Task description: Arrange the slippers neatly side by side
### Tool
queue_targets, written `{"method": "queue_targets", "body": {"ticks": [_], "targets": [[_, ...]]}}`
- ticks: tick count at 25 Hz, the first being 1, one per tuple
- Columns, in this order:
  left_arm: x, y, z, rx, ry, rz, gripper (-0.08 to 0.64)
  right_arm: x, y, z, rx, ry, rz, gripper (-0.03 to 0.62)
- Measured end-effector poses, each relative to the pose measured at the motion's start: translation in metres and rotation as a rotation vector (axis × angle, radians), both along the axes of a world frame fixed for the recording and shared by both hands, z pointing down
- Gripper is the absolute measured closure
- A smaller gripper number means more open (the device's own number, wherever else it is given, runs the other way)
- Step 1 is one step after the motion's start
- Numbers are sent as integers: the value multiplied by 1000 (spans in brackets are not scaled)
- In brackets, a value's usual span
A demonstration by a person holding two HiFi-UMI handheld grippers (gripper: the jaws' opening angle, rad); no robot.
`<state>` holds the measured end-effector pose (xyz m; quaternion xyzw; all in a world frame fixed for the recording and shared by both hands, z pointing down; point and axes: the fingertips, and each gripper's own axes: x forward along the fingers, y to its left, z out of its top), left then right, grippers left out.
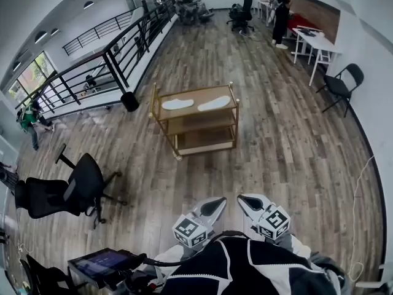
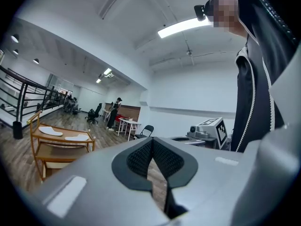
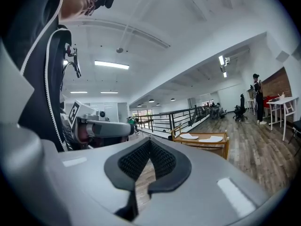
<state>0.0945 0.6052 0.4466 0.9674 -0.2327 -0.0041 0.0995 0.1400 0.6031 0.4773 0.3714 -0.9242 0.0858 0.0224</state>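
Two white slippers lie on the top shelf of a wooden cart (image 1: pixel 195 119) some way ahead: one slipper (image 1: pixel 177 104) on the left, the other slipper (image 1: pixel 214 104) on the right, angled apart. Both grippers are held close to the person's chest, far from the cart. My left gripper (image 1: pixel 214 208) is shut and empty. My right gripper (image 1: pixel 249 204) is shut and empty too. The slippers also show small in the left gripper view (image 2: pixel 51 131) (image 2: pixel 76 138) and the right gripper view (image 3: pixel 189 136) (image 3: pixel 211 139). Each gripper's pads meet at the tip (image 2: pixel 151 142) (image 3: pixel 149 142).
A black office chair (image 1: pixel 64 192) stands at the left, a tablet (image 1: pixel 98 265) at the lower left. A black railing (image 1: pixel 116 54) runs along the left side. White tables (image 1: pixel 313 42), a black chair (image 1: pixel 341 86) and a person (image 1: pixel 280 17) stand at the far right. The floor is wood planks.
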Motion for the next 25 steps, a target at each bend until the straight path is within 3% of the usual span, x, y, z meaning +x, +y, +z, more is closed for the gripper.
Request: {"method": "queue_targets", "body": {"ticks": [10,20,25], "targets": [[31,10,14,11,-48,-2,540,10,1,12,-12,-23,-104,588],[-8,-21,25,-40,-42,-159,540,-4,-19,11,-23,-29,-151,588],[-24,-52,25,-38,-30,-137,540,-20,-44,13,-24,-23,-134,588]]}}
